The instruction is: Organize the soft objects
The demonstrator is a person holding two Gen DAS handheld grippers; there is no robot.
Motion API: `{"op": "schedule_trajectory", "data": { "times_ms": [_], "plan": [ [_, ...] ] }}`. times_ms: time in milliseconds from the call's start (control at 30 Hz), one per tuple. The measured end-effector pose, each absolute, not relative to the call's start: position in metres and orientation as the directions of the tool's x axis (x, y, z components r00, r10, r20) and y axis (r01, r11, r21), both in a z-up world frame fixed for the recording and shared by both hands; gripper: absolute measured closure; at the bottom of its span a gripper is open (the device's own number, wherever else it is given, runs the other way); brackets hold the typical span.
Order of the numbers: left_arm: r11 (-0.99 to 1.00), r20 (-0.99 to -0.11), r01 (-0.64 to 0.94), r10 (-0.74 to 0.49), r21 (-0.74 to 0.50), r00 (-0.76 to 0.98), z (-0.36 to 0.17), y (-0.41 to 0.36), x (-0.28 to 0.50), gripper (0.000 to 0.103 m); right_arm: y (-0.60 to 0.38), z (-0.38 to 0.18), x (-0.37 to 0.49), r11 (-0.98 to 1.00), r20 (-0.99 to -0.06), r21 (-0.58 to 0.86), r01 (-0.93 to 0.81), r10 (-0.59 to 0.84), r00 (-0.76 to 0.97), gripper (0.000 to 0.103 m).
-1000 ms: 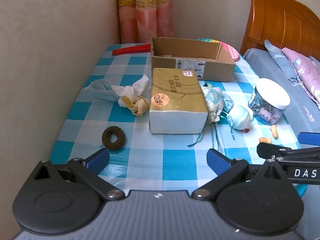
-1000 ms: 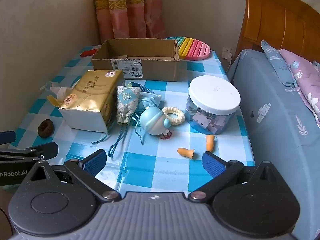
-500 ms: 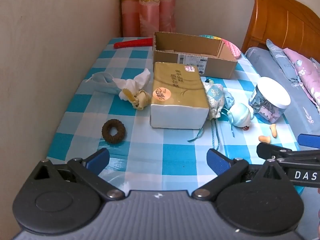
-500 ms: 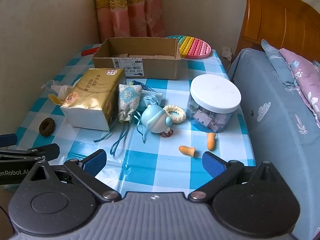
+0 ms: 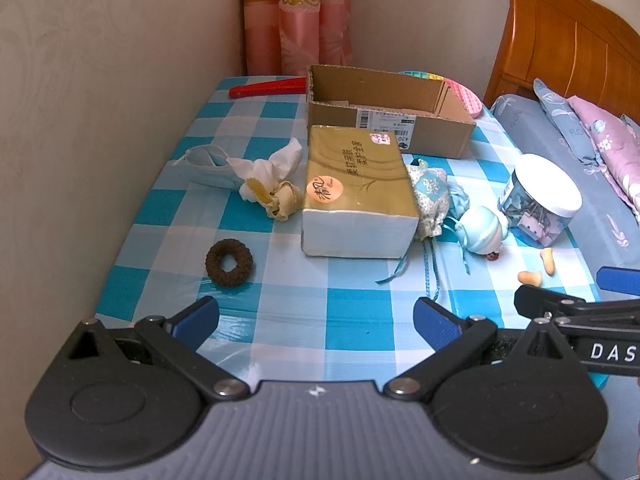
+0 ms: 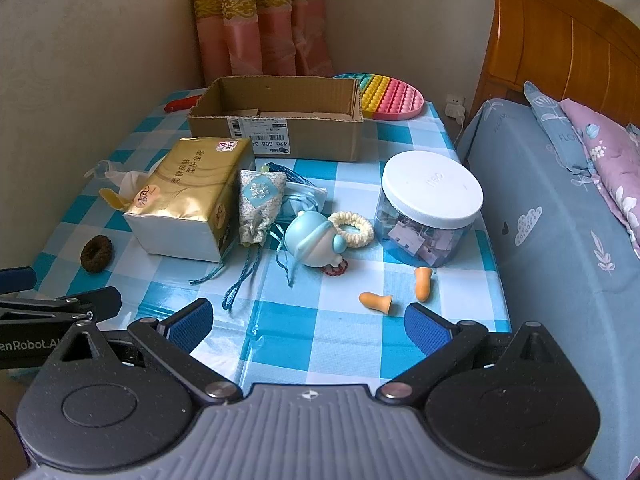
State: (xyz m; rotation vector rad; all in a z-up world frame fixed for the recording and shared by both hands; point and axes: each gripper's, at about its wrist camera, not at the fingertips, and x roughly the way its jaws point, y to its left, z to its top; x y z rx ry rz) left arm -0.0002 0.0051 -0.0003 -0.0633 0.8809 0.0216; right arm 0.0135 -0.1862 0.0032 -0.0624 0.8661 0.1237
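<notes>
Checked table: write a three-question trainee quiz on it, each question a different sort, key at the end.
1. True or false: the cardboard box holds the brown hair tie.
2. Which touches the cream scrunchie? A) blue round toy B) red handle C) rainbow pop mat
3. Fill in: both orange earplugs lie in front of the jar with the ____ lid.

Key: 1 false; 2 A; 3 white. Left tool and right tool are open, holding nothing.
</notes>
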Motion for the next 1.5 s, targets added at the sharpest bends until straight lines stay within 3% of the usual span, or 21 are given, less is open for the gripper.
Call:
{"op": "schedule_trajectory", "data": {
  "times_ms": [1500],
  "plan": [
    [0.998, -0.766, -0.047, -0.003, -0.043, 0.643, 0.0000, 0.0062, 0.0001, 0.001, -0.1842, 0.0068, 0.0117, 0.987, -0.753, -0.008, -0.159, 0.099, 0.650, 0.000]
  ]
}}
